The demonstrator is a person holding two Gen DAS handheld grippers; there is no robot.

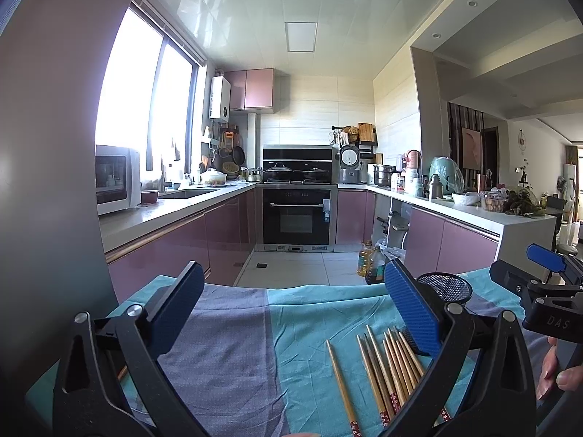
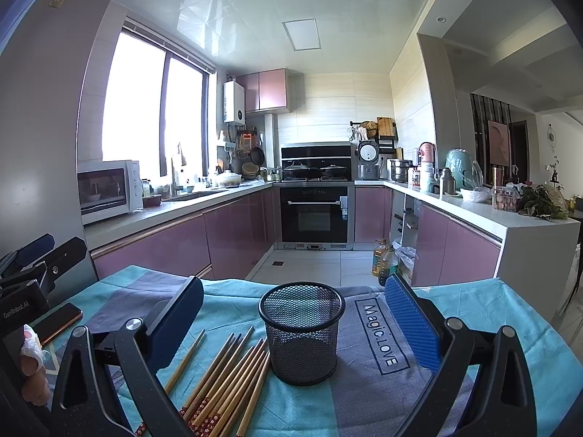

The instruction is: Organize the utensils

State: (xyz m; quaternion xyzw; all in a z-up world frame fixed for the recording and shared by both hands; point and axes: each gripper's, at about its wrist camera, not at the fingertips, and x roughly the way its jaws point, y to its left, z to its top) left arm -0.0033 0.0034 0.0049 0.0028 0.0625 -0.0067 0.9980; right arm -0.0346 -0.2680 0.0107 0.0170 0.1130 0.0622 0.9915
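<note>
U-shaped kitchen w/ mauve cabinet fronts under pale counters; big window on left, blown out by daylight; white microwave on the counter below it; black built-in oven at the far end w/ pans on the hob above; cream tiled wall behind; glossy white ceiling w/ square panel light; light floor tiles, oil bottles standing by the right cabinets; living area opens at far right.
</note>
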